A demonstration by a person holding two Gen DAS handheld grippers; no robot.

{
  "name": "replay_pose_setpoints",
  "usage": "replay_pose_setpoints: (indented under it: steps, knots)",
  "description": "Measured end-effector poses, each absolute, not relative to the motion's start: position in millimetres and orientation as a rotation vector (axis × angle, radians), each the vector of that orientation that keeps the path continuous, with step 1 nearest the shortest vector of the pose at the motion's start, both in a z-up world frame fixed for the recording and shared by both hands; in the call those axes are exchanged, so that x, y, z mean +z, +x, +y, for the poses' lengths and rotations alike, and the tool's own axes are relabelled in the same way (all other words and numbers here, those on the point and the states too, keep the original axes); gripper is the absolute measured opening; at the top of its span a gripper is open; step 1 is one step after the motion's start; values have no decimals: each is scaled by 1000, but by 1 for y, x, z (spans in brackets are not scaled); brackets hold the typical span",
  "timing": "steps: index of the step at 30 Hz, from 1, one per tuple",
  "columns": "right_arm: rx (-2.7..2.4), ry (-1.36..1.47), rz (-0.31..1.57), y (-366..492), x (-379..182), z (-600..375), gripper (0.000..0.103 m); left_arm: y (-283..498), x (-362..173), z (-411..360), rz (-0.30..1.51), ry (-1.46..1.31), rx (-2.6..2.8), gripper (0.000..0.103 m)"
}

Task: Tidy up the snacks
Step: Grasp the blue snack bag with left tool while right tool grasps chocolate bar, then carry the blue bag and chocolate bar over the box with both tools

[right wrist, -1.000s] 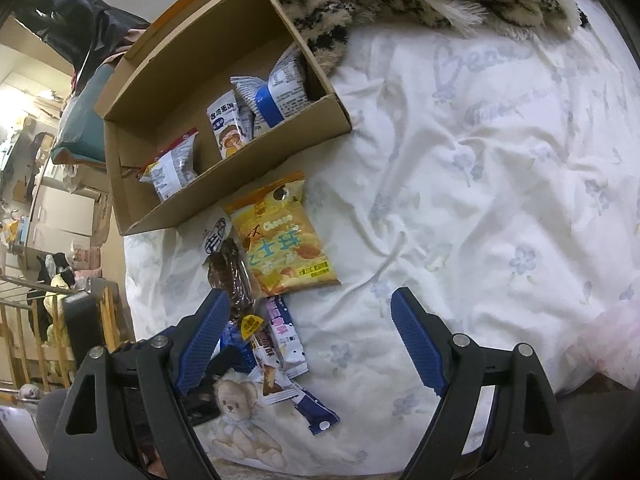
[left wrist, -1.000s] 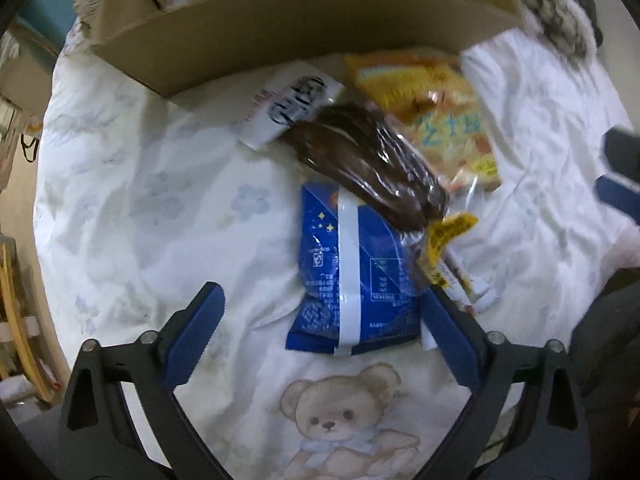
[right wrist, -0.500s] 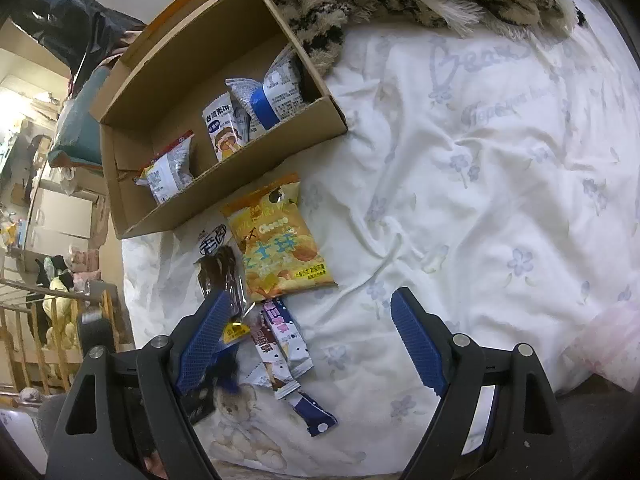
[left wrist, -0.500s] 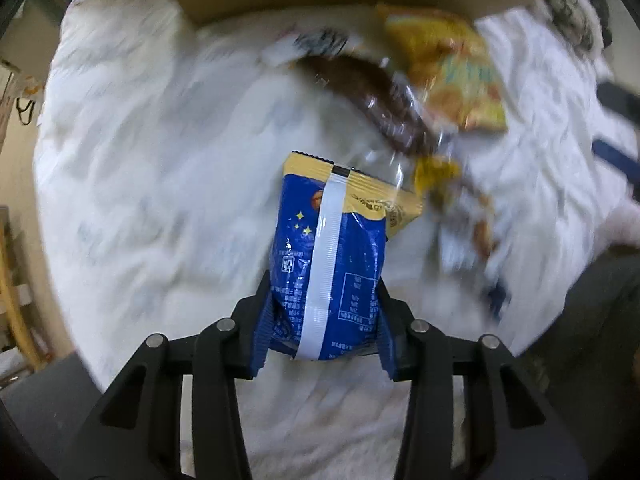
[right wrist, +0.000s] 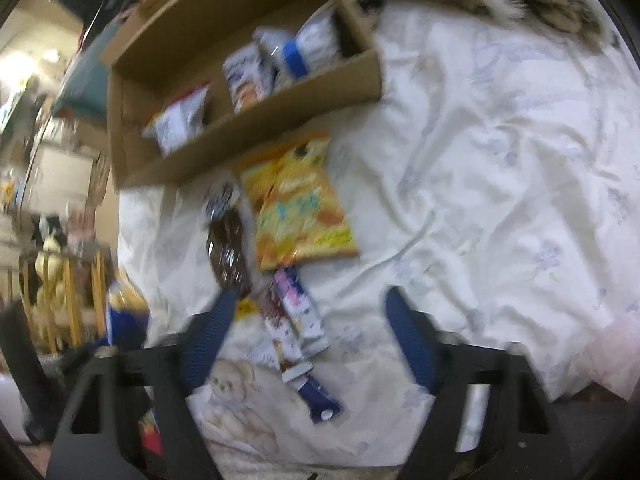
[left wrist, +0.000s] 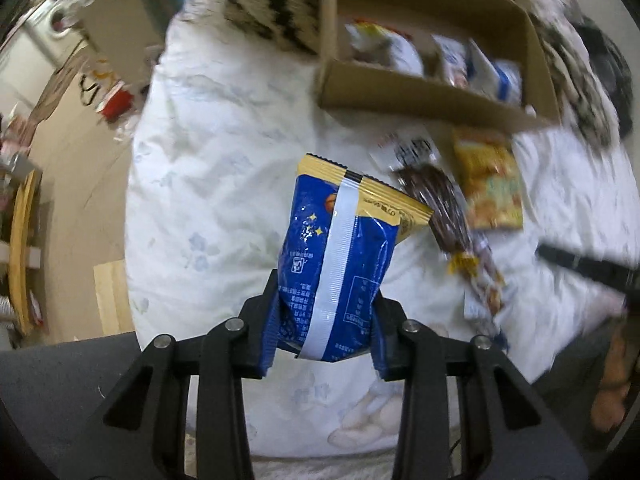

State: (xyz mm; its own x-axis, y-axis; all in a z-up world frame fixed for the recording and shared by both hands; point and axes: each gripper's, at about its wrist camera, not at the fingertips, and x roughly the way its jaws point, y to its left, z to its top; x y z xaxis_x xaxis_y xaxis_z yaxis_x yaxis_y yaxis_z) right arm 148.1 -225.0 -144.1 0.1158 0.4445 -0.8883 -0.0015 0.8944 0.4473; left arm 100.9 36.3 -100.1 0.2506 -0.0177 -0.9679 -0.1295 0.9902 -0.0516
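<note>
My left gripper [left wrist: 326, 292] holds a blue snack bag [left wrist: 336, 256] with a yellow top and a white seam. Its jaws are still closing, the pads press the bag's lower sides, and the bag hangs above the quilt. In the right wrist view the blue bag [right wrist: 124, 312] shows at the left. My right gripper [right wrist: 312, 300] is closing over several small stick packets [right wrist: 296, 312] that lie between its fingers untouched. An orange cheese-snack bag [right wrist: 300, 204], a brown packet [right wrist: 228, 244] and a white packet [left wrist: 412, 148] lie before the cardboard box [right wrist: 260, 120], which holds several packets.
A white flowered quilt [right wrist: 500, 160] with a bear print covers the bed. A striped furry blanket [left wrist: 276, 12] lies behind the box. The bed's left edge drops to the floor [left wrist: 80, 160], where wooden furniture stands.
The left gripper shut on the blue bag and lifted it off the quilt. The right gripper's jaws narrowed and came lower over the stick packets.
</note>
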Motion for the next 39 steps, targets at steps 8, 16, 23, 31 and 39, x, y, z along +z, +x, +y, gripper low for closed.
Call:
replay_pose_setpoints:
  steps: [8, 16, 23, 31, 39]
  knots:
    - [440, 197, 1524, 147, -168, -173, 38, 99, -103, 39, 1313, -183, 96, 33]
    - [417, 103, 1609, 146, -203, -157, 24, 103, -110, 39, 1325, -181, 94, 33]
    - [443, 246, 1604, 135, -183, -188, 19, 103, -109, 39, 1321, -175, 93, 33]
    - [503, 303, 1545, 107, -143, -212, 18, 100, -103, 32, 1282, -142, 84, 33]
    - [551, 410, 1306, 116, -97, -224, 18, 96, -91, 40, 1211, -156, 126, 33]
